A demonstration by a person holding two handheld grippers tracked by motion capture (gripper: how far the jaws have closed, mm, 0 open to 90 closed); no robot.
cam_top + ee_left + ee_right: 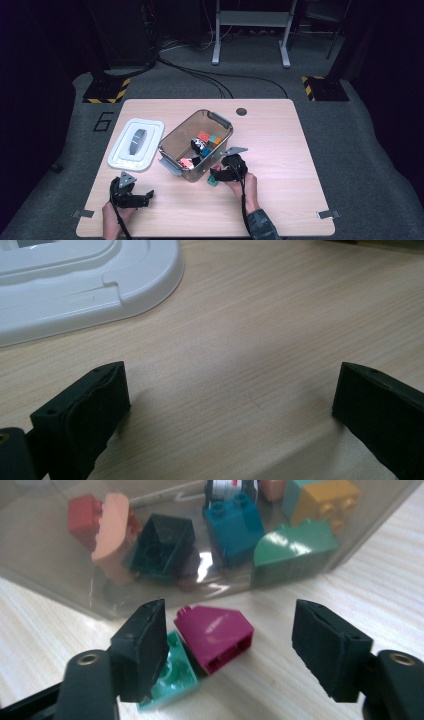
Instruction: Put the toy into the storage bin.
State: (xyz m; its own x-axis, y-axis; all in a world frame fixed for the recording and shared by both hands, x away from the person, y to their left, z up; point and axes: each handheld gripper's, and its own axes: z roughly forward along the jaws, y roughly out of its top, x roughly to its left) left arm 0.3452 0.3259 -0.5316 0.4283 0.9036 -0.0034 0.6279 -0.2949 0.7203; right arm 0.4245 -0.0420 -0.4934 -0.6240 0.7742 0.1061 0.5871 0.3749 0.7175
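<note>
A magenta sloped brick [215, 635] lies on the table against the front wall of a clear plastic bin [172, 137], partly over a mint-green brick [172, 677]. My right gripper [227, 625] straddles the magenta brick with its jaws open. Its left jaw sits close against both bricks, and a wide gap remains at the right jaw. In the high view the right gripper [215, 176] sits low at the bin's near corner, beside the mint-green brick [212, 182]. My left gripper [147, 196] rests open on the table at the front left, with bare wood between its jaws [230, 405].
The bin [50, 575] holds several bricks, among them red, peach, dark green, blue, green and yellow ones. Its white lid [136, 143] lies flat to the bin's left, and the lid's edge [75, 285] is just beyond the left gripper. A cable hole [241, 111] is at the far edge.
</note>
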